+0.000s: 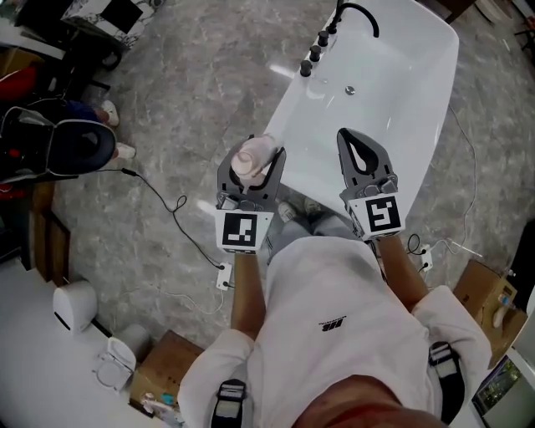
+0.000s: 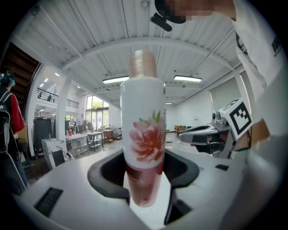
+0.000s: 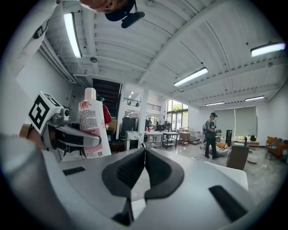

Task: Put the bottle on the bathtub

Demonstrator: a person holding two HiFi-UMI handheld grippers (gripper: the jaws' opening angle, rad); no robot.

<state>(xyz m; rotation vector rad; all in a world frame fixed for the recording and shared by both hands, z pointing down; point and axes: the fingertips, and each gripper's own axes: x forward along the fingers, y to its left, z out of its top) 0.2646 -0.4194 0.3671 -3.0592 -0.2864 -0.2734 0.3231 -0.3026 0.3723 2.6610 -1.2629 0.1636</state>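
White shirt (image 1: 334, 334) and both forearms fill the near edge of the head view; the person stands at the near end of the tub.

Left gripper (image 1: 252, 167): jaws clamped on the bottle (image 2: 143, 134), pads pressing its lower body on either side. The bottle stands upright in the grip, cap uppermost, carried in the air just short of the tub's near left corner and not yet resting on anything.

Right gripper (image 3: 144, 155): jaws pressed together, nothing between them, held level beside the left one.

Assessment of the bottle: a white cylinder with a pink flower print and a pinkish cap, apparently rigid plastic with a glossy skin. It is probably light to moderate in weight, depending on fill, which cannot be seen. The smooth wall may slide under loose pads, so the present low hold on the straight body is sound. Being tall and narrow, it could topple on a thin ledge.

Beyond lies the white bathtub (image 1: 294, 109). Its broad left rim carries black knobs (image 1: 313, 54) and a black faucet (image 1: 358, 12) at the far end. Grey marbled floor (image 1: 192, 84) surrounds it.
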